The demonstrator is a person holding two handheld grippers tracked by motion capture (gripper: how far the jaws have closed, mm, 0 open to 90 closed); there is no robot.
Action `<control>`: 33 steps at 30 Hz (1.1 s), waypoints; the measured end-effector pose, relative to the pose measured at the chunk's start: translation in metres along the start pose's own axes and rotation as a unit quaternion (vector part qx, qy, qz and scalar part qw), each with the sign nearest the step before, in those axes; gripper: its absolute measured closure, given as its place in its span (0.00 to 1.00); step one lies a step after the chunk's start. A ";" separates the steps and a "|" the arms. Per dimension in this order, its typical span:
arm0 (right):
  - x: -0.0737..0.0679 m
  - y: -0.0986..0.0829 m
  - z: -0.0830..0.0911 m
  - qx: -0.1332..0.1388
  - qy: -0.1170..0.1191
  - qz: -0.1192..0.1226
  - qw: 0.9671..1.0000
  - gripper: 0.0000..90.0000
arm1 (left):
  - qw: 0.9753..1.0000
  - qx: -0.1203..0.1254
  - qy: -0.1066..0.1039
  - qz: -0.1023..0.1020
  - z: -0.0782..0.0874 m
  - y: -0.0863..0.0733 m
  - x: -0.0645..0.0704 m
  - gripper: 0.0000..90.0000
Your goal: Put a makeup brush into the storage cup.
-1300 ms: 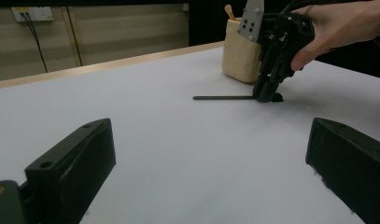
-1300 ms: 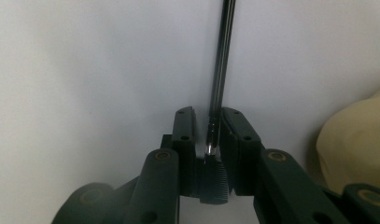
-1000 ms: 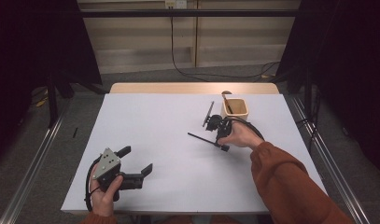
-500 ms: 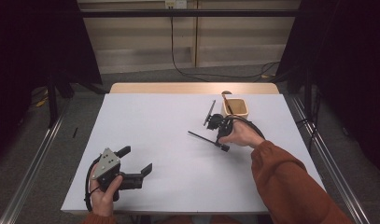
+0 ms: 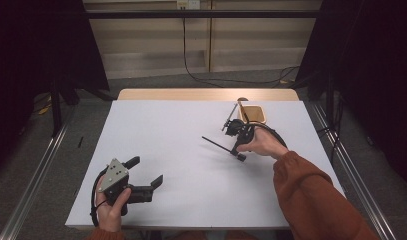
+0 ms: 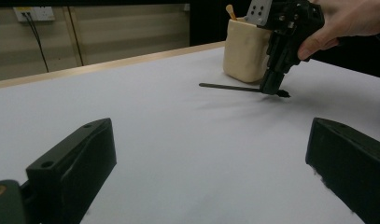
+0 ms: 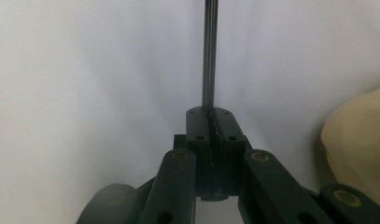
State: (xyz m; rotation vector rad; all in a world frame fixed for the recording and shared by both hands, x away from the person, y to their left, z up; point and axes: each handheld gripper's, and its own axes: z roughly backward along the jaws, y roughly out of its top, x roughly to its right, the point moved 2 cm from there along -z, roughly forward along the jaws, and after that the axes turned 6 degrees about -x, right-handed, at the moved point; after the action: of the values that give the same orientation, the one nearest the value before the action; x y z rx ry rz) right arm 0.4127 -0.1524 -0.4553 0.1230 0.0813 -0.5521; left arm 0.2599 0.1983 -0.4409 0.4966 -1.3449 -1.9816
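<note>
black rod [image 7: 209, 56] | pinched in R gripper [image 7: 210, 122] fingers, far end cut off | L gripper [image 5: 147, 173] fingers spread

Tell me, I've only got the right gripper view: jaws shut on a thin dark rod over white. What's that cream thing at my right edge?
Observer: In the high view it's an open-topped cream holder at the table's far right, with utensil handles sticking up out of it.
Operator: Is the rod lifted or lying down?
Observer: The left gripper view shows the rod lying nearly flat, low over the table, with the right gripper pinching it near one end.
Operator: And the other gripper?
Observer: The left gripper rests near the table's front left corner, jaws wide apart, nothing between them.
</note>
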 end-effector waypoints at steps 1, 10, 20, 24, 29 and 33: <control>0.000 -0.002 0.001 0.006 0.001 -0.003 1.000 0.96 | 1.000 0.000 0.000 0.000 0.000 0.000 0.000 0.02; -0.008 -0.013 0.009 0.051 0.017 -0.009 0.998 0.96 | 1.000 0.001 0.001 0.000 0.000 0.000 0.001 0.02; -0.008 -0.025 0.020 0.114 0.031 -0.021 0.993 0.96 | 1.000 0.001 0.001 0.000 0.000 0.000 0.001 0.02; -0.008 -0.031 0.021 0.132 0.033 -0.022 0.990 0.96 | 1.000 0.000 0.000 -0.003 0.000 0.000 0.002 0.02; -0.007 -0.037 0.025 0.168 0.038 -0.029 0.985 0.96 | 1.000 0.000 0.000 -0.003 0.000 0.000 0.002 0.02; -0.007 -0.041 0.030 0.200 0.041 -0.032 0.978 0.96 | 1.000 -0.001 0.000 -0.003 0.000 0.000 0.002 0.02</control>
State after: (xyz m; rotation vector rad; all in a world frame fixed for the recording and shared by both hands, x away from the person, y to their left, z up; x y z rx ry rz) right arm 0.3864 -0.1874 -0.4285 0.5382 0.0533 -0.6227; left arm 0.2587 0.1966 -0.4406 0.5002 -1.3434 -1.9875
